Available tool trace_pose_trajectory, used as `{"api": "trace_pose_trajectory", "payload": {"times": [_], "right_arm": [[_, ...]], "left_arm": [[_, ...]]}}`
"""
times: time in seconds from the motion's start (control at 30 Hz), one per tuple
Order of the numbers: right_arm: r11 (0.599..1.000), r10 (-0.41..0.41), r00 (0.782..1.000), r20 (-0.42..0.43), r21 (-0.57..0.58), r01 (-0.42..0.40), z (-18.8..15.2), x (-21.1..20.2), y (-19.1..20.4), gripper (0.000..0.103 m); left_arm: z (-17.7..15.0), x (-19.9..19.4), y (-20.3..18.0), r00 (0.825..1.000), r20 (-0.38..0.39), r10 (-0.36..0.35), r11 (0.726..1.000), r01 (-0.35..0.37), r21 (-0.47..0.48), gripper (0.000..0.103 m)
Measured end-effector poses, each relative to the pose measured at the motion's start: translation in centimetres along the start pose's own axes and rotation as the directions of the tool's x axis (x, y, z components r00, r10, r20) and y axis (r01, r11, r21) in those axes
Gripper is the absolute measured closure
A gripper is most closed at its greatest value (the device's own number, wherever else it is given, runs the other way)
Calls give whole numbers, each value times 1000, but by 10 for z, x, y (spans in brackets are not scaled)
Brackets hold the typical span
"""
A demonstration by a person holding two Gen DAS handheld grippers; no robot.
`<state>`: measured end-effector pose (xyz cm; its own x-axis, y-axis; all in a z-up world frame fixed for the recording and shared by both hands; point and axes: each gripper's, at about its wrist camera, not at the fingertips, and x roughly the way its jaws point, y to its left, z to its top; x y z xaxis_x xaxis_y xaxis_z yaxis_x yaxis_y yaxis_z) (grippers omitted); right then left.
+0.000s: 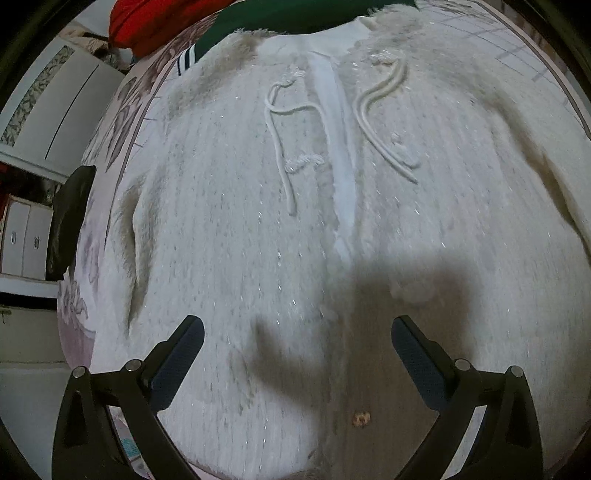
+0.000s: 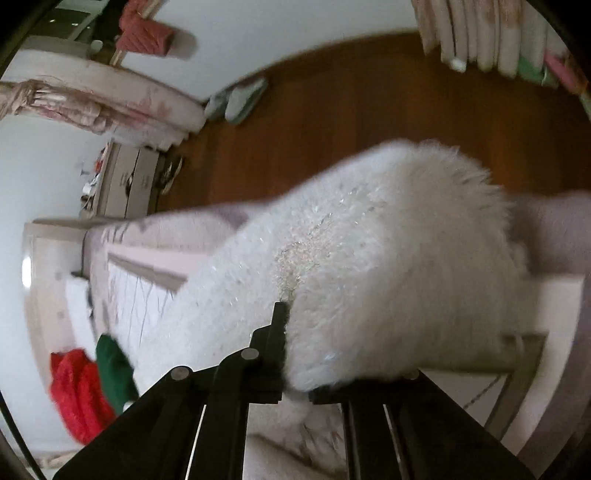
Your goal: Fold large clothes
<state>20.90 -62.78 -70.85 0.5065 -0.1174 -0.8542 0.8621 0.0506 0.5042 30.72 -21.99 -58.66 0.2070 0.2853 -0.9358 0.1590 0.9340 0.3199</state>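
Note:
A large white fluffy cardigan [image 1: 258, 221] lies spread front-up on the bed, with white cords [image 1: 384, 122] near the neck and a small button [image 1: 362, 418] at the near hem. My left gripper [image 1: 297, 325] hovers just above its lower part, open, with nothing between the fingers. In the right wrist view my right gripper [image 2: 291, 314] is shut on a bunched fold of the same fluffy cardigan [image 2: 388, 240]. The fabric bulges over the right finger and hides it.
A red garment [image 1: 147, 22] and a green garment [image 1: 295, 14] lie at the far end of the floral bedsheet [image 1: 122, 107]. A black item [image 1: 70, 218] sits at the bed's left edge beside white cabinets [image 1: 55, 110]. Beyond the bed are a wooden floor [image 2: 332, 110] and slippers [image 2: 240, 98].

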Motion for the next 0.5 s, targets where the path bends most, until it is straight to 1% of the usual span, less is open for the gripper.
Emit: {"api": "trace_pose_trajectory", "payload": {"times": [0.07,0.17,0.27,0.3,0.37,0.43,0.47,0.5], "right_arm": [[996,10,999,39,-87,-7,-2,-13,35,96],[973,38,996,80,-228,-19,-16,-37,84,96],[905,87,991,104,-424,-35,-43,-58,156,96],[870,106,989,99,-492,-44,-55,-64,183,96],[789,134,988,75,-612,-61,-91,-68,234,96],[682,150,988,32,-727,-79,-138,-64,284,96],[639,150,988,19,-765,-83,-159,-62,300,97],[553,141,990,-7,-829,-85,-198,-56,327,97]], "left_arm": [[8,6,3,1000,-12,-6,1000,6,-15,0],[20,16,6,999,-39,-34,999,32,-43,0],[32,17,15,998,-31,-60,995,57,-76,0],[35,15,20,998,-20,-67,994,65,-85,0],[39,9,36,997,7,-76,991,76,-112,0],[40,6,55,997,19,-78,987,80,-138,0],[39,7,70,997,20,-75,985,77,-156,0],[40,10,81,997,16,-70,983,72,-171,0]]}}
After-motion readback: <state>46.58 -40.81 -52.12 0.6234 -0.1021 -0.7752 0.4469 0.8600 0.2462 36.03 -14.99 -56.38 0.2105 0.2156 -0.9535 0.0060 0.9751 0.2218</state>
